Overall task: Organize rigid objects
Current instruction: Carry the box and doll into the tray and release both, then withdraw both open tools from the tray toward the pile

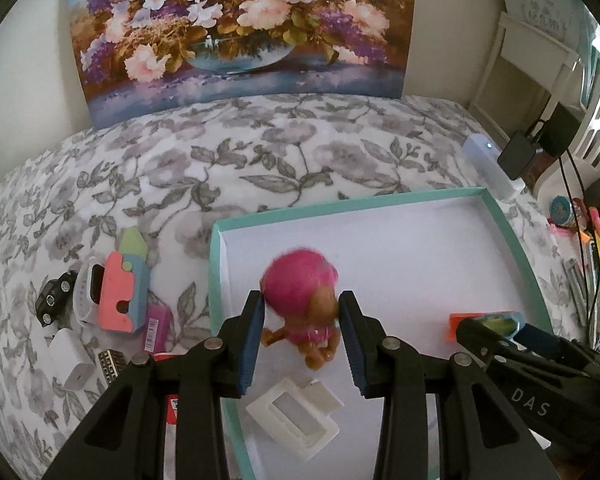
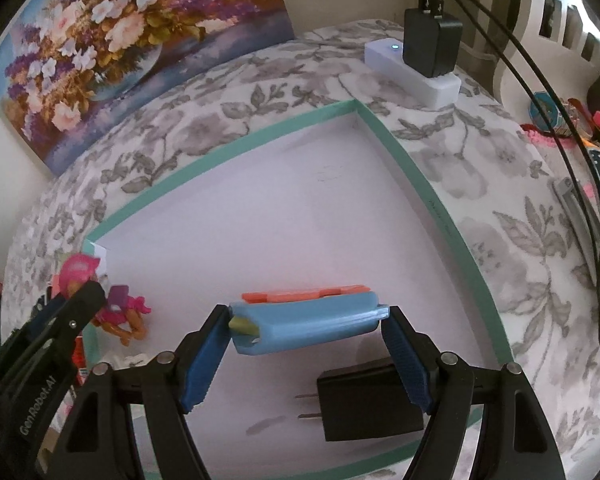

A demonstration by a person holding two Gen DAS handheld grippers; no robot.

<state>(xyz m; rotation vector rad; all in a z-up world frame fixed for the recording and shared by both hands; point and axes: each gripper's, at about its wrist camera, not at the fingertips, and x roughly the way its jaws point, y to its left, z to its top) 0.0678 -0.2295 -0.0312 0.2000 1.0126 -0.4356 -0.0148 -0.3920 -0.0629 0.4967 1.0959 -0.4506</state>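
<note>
A small doll with pink hair (image 1: pixel 300 280) is upright between the blue pads of my left gripper (image 1: pixel 302 304), which is shut on its head over the left part of the teal-rimmed white tray (image 1: pixel 512 232). My right gripper (image 2: pixel 306 316) is shut on the ends of a light blue and orange block (image 2: pixel 304 320), low over the tray's floor. Below that block a black plug adapter (image 2: pixel 368 400) lies in the tray (image 2: pixel 420 176). A white plastic frame (image 1: pixel 296 416) lies in the tray near the doll's feet. The doll (image 2: pixel 120 312) also shows at the left of the right wrist view.
On the flowered bedspread left of the tray lie a pink and blue block (image 1: pixel 124 292), a black toy car (image 1: pixel 54 296), a white charger (image 1: pixel 70 356) and a pink box (image 1: pixel 158 326). A white power strip (image 2: pixel 416 68) with a black adapter sits behind the tray. Pens and cables lie at the right.
</note>
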